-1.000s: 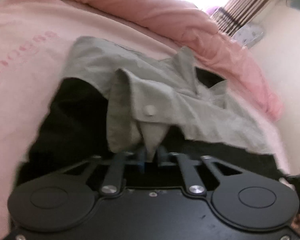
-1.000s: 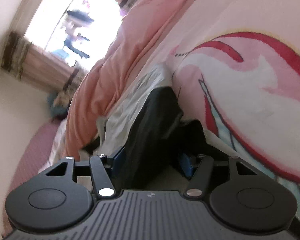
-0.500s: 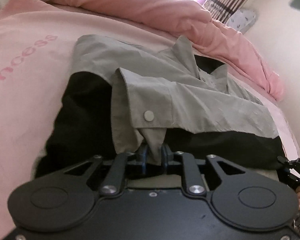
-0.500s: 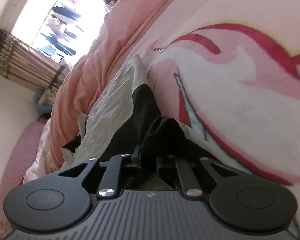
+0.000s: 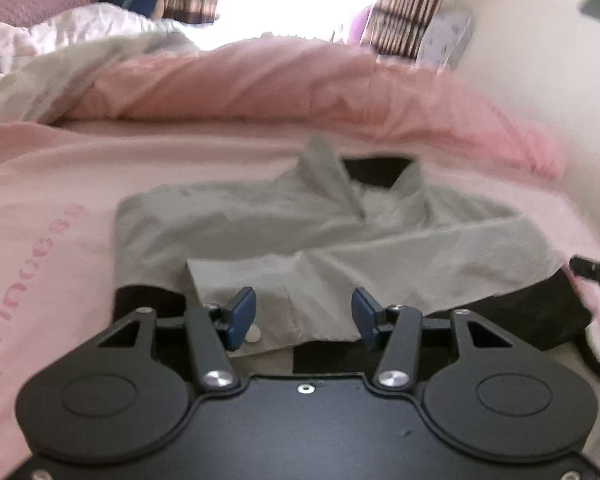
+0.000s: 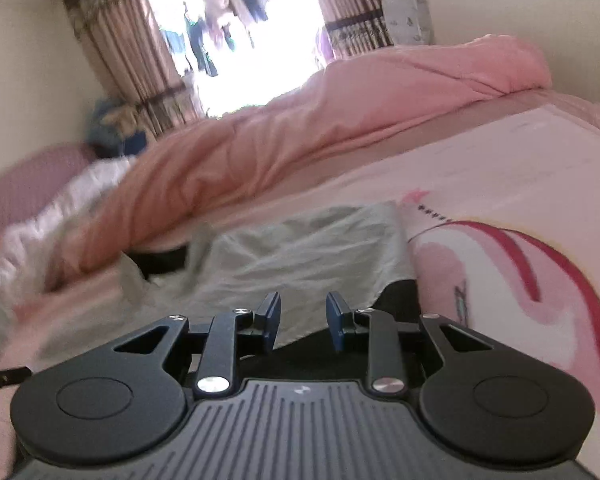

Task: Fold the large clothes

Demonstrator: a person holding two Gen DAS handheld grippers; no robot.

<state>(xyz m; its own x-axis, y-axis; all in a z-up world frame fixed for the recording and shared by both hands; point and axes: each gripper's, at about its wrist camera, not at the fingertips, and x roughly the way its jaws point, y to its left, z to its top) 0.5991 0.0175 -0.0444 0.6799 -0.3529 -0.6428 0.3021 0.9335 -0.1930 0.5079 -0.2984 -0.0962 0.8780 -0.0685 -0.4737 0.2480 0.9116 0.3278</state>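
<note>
A: Lying where was the shirt?
B: Flat on the bed. The left claw was wide and empty; the right claw stood narrower, holding nothing.

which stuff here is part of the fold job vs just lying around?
Job:
- grey-and-black shirt
- left gripper, open above the cuff
- right gripper, open

Lying about:
- pink duvet
- printed pink bedsheet
- white bedding
- curtains
</note>
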